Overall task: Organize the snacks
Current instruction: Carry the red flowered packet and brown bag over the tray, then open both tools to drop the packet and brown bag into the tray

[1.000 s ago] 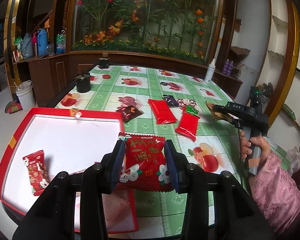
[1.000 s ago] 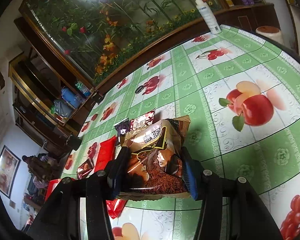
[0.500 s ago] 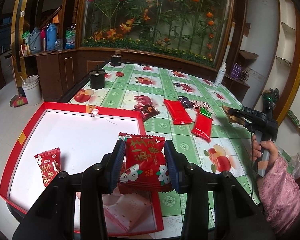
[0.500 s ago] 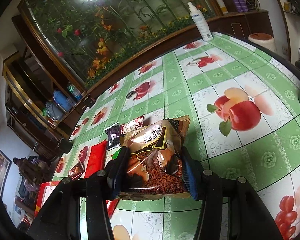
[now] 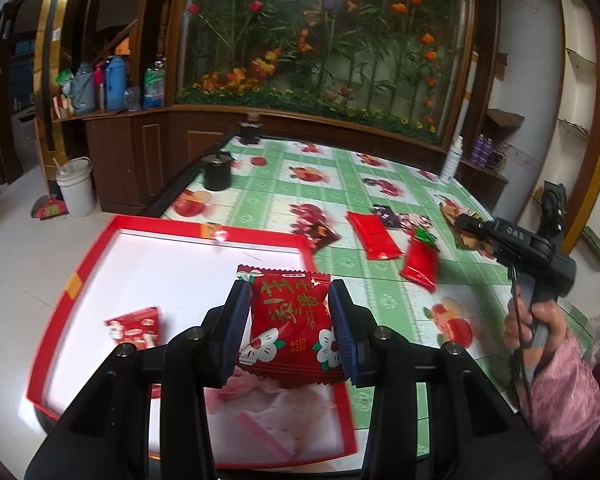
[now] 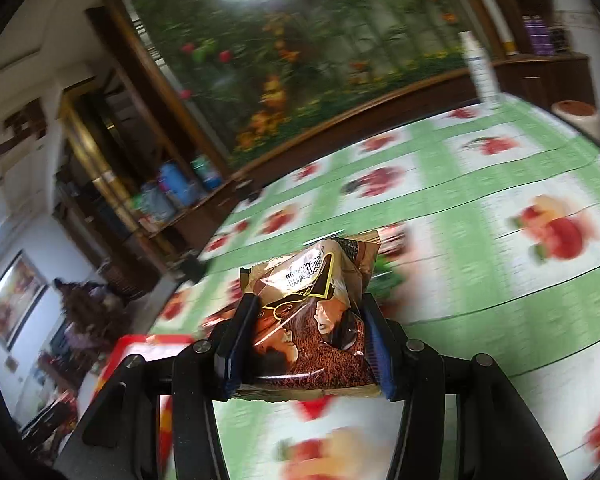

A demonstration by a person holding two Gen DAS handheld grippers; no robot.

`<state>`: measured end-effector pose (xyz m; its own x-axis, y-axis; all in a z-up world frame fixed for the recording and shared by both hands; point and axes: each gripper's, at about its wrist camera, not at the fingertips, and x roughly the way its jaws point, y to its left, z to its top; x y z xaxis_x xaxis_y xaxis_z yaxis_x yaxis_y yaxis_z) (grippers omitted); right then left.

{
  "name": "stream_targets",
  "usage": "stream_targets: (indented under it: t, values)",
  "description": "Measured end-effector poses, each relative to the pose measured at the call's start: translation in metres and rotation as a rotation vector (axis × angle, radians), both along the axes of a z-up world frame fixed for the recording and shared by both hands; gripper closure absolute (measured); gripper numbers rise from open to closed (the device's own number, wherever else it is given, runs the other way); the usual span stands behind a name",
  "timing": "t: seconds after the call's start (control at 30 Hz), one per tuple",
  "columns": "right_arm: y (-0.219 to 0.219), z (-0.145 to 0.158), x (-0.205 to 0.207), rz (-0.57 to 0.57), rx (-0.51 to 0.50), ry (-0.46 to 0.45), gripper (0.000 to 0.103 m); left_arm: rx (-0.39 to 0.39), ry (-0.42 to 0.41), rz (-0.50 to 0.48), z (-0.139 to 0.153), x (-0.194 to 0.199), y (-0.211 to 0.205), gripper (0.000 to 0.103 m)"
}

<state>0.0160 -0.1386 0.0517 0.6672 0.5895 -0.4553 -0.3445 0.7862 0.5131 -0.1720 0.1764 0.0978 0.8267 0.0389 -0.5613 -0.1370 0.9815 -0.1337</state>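
My left gripper point(image 5: 291, 322) is shut on a red snack packet with white flowers point(image 5: 290, 322), held above the near right part of a red-rimmed white tray point(image 5: 76, 280). One small red packet point(image 5: 134, 327) lies in the tray at the left. My right gripper point(image 6: 306, 344) is shut on a brown and gold snack bag point(image 6: 312, 320), held above the green fruit-patterned tablecloth point(image 6: 480, 280). The left wrist view shows that right gripper point(image 5: 466, 232) at the far right in a person's hand point(image 5: 534, 324), the brown bag point(image 5: 456, 216) sticking out in front.
Loose on the cloth beyond the tray lie two long red packets point(image 5: 374, 236) point(image 5: 420, 260), a dark brown packet point(image 5: 318, 234) and dark small packets point(image 5: 388, 214). A black pot point(image 5: 217, 172) and a white spray bottle point(image 5: 450, 160) stand farther back. The tray's red corner point(image 6: 140, 346) shows left.
My left gripper has drifted back and left over the tray with its red packet. The right gripper has lifted and swung left with the brown bag, its view now blurred; the tray corner has come into sight.
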Motion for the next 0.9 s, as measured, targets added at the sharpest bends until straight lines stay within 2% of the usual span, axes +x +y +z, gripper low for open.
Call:
stream_targets:
  t: [0.07,0.2,0.33,0.57,0.9]
  values:
    - [0.023,0.001,-0.008,0.069,0.033,0.0,0.051,0.007,-0.002,0.024,0.001,-0.001,0.007,0.064]
    - [0.074,-0.005,-0.015,0.231,0.133,0.068,0.052,0.017,0.007,0.086,-0.003,-0.008,0.026,0.064]
    - [0.118,-0.011,-0.021,0.344,0.17,0.122,0.052,0.024,0.037,0.146,-0.012,-0.014,0.043,0.064]
    - [0.173,-0.015,-0.029,0.444,0.144,0.128,0.052,0.017,0.084,0.219,-0.027,-0.016,0.063,0.064]
    - [0.223,-0.023,-0.069,0.608,-0.032,0.088,0.052,0.028,0.166,0.203,-0.05,0.0,0.053,0.064]
